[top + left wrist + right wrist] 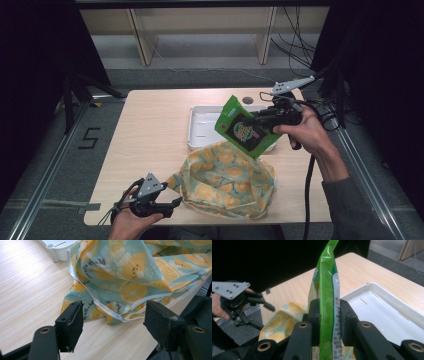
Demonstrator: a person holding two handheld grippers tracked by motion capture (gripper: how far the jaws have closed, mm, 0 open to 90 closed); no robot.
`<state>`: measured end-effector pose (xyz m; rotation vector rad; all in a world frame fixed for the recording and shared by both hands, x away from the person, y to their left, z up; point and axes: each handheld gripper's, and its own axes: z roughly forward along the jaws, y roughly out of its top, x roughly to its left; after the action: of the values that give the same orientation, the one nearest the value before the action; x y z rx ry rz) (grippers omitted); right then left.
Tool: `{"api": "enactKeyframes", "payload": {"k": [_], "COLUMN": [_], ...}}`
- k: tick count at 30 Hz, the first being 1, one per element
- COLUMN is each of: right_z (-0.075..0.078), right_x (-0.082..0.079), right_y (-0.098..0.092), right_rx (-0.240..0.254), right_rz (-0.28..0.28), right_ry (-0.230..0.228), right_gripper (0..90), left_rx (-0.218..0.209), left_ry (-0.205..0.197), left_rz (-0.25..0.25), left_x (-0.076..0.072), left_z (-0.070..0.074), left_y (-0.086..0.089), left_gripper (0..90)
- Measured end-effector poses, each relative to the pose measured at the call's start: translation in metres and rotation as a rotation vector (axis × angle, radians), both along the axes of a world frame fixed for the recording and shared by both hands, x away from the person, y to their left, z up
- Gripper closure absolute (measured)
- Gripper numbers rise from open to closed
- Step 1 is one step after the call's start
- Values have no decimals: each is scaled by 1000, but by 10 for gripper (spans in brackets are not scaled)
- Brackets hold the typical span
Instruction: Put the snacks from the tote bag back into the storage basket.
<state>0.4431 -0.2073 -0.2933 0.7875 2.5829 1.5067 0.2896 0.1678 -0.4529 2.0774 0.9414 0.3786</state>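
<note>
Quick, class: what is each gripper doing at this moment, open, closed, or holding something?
Left gripper: open, holding nothing, its jaws either side of the cloth bag's edge.
Right gripper: closed on the green packet, held above the white tray.

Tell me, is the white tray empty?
Empty. The white tray shows a bare bottom, and the green packet is held above the table in the right gripper.

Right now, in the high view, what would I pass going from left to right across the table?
Left gripper, open near the table's front edge → yellow-and-blue lemon-print cloth bag → green snack pouch, gripped by the right gripper → the person's right hand.
</note>
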Motion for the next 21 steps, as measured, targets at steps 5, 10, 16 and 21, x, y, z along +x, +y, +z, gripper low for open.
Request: {"api": "enactKeyframes", "payload": {"k": [5, 10, 16, 21], "right_z": [3, 4, 5, 3], "right_x": [13, 21, 36, 48], "right_y": [-8, -13, -21, -25], "right_rx": [15, 17, 20, 17], "right_rz": [-45, -83, -135, -180], "right_ry": [-4, 21, 13, 30], "right_gripper": [754, 754, 754, 754], "left_rx": [2, -7, 3, 4], "left_ry": [-1, 8, -6, -5], "left_rz": [-2, 6, -11, -10], "left_x": [0, -1, 0, -1], "left_z": [0, 0, -1, -1], "left_y": [0, -1, -2, -2], "left_gripper": [312, 312, 312, 310]}}
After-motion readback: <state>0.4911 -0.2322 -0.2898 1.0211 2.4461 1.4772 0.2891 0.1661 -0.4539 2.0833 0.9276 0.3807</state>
